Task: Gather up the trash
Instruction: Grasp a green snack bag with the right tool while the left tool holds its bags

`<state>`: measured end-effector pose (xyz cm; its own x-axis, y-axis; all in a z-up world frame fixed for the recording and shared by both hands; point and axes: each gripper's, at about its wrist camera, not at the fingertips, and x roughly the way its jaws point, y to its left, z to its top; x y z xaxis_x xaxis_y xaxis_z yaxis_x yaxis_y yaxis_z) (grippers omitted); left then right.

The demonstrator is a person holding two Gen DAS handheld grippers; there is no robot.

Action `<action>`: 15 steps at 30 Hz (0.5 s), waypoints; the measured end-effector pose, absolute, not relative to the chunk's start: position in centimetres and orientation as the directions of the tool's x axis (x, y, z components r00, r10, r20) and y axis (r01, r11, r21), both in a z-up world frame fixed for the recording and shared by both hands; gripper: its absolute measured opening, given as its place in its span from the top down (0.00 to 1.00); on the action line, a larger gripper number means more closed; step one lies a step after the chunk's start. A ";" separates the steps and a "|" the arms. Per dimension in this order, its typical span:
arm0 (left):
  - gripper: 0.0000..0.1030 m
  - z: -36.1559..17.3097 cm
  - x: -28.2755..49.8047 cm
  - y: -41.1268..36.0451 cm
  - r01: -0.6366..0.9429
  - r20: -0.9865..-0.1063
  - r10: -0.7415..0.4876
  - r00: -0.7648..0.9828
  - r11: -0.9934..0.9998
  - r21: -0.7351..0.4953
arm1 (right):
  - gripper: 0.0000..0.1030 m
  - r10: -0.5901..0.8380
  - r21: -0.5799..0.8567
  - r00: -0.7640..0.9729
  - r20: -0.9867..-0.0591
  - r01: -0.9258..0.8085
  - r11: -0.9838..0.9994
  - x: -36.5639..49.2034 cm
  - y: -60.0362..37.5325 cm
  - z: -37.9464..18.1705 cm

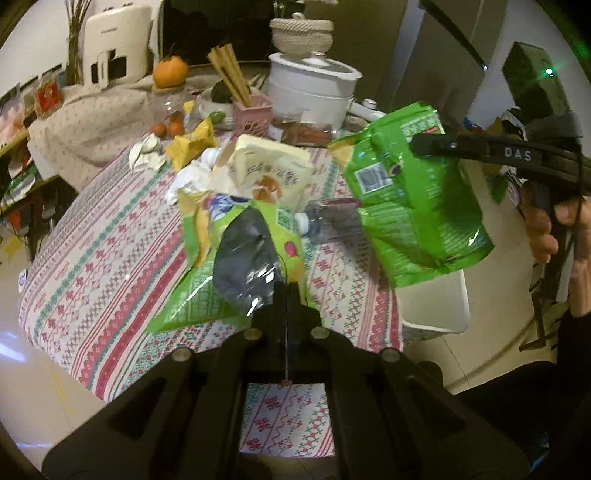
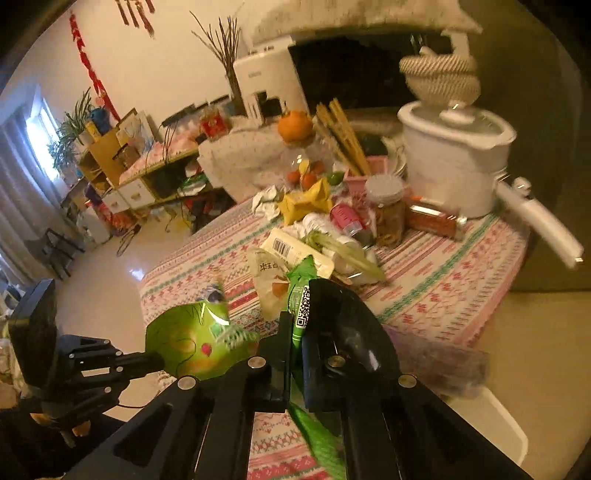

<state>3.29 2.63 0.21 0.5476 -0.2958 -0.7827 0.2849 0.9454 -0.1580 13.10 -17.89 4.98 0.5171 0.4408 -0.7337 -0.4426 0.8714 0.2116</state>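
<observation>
My left hand-held gripper (image 1: 283, 291) is closed on the torn green snack bag (image 1: 236, 254), pinching its crumpled edge where the silver lining shows; the bag hangs off my fingers above the table (image 1: 92, 266) with its patterned cloth. From the right wrist view the same bag (image 2: 195, 339) sits at the tip of the left hand-held gripper (image 2: 159, 360), off the table's near edge.

My right hand-held gripper (image 1: 415, 144) is clamped on the top of a second green pouch (image 1: 413, 192), which dangles in the air over the white bin (image 1: 439, 306) standing just beside the table's corner. In the right wrist view that pouch (image 2: 306, 314) is squeezed edge-on between my closed fingers (image 2: 275, 343), with a QR label showing.

More trash lies in a heap in the middle of the table: a cream paper food bag (image 1: 266, 173), a clear plastic bottle (image 1: 325, 221) lying on its side just beside the held bag, a yellow wrapper (image 1: 190, 144), and crumpled white paper (image 1: 146, 153).

Further back stand a white cooking pot (image 1: 314, 88) with a woven basket (image 1: 301, 31) behind it, a pink holder of chopsticks (image 1: 253, 112), and an orange fruit (image 1: 170, 72) on a glass jar
</observation>
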 end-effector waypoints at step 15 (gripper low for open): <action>1.00 1.6 2.3 -4.3 0.408 -0.752 -0.360 0.553 0.903 -0.133 | 0.96 0.121 0.033 0.675 -0.728 -0.142 0.989 8.1 -28.0 4.9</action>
